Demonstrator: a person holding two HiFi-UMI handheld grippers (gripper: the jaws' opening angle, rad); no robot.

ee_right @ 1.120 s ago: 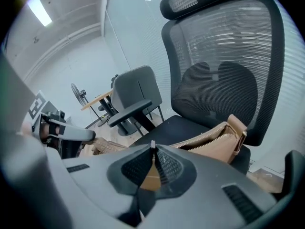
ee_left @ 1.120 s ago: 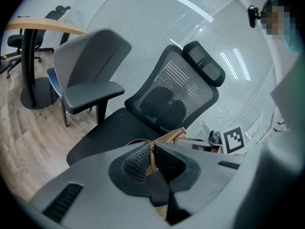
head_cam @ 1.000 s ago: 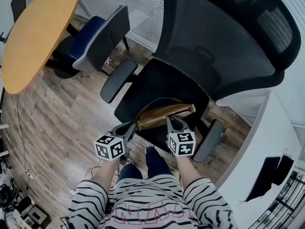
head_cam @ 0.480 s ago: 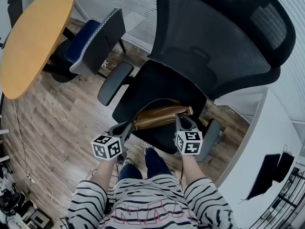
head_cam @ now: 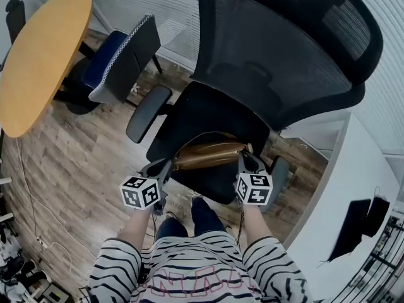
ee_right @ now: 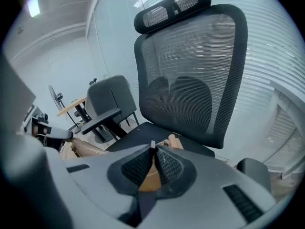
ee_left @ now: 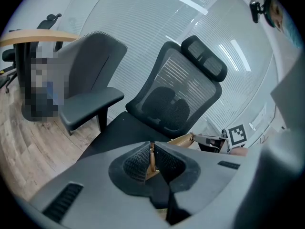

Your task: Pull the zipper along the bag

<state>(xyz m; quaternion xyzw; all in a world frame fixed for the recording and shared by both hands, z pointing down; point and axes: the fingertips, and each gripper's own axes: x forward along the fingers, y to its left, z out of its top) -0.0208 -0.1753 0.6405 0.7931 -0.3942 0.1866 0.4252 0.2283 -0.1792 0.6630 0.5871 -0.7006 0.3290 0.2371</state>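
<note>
A brown leather bag lies across the seat of a black mesh office chair. My left gripper is shut on the bag's left end; in the left gripper view its pads pinch a thin brown edge of the bag. My right gripper is at the bag's right end. In the right gripper view the right gripper is shut on a small metal zipper pull, with brown leather showing under it. Each gripper shows in the other's view: the right gripper, the left gripper.
The chair's armrests flank the bag, and its tall mesh back rises behind. A second grey and blue chair and an orange round table stand to the left. A white surface is at the right. The floor is wood.
My right gripper has slid to the right along the top of the bag, towards its right end. The left gripper has kept its hold on the left end.
</note>
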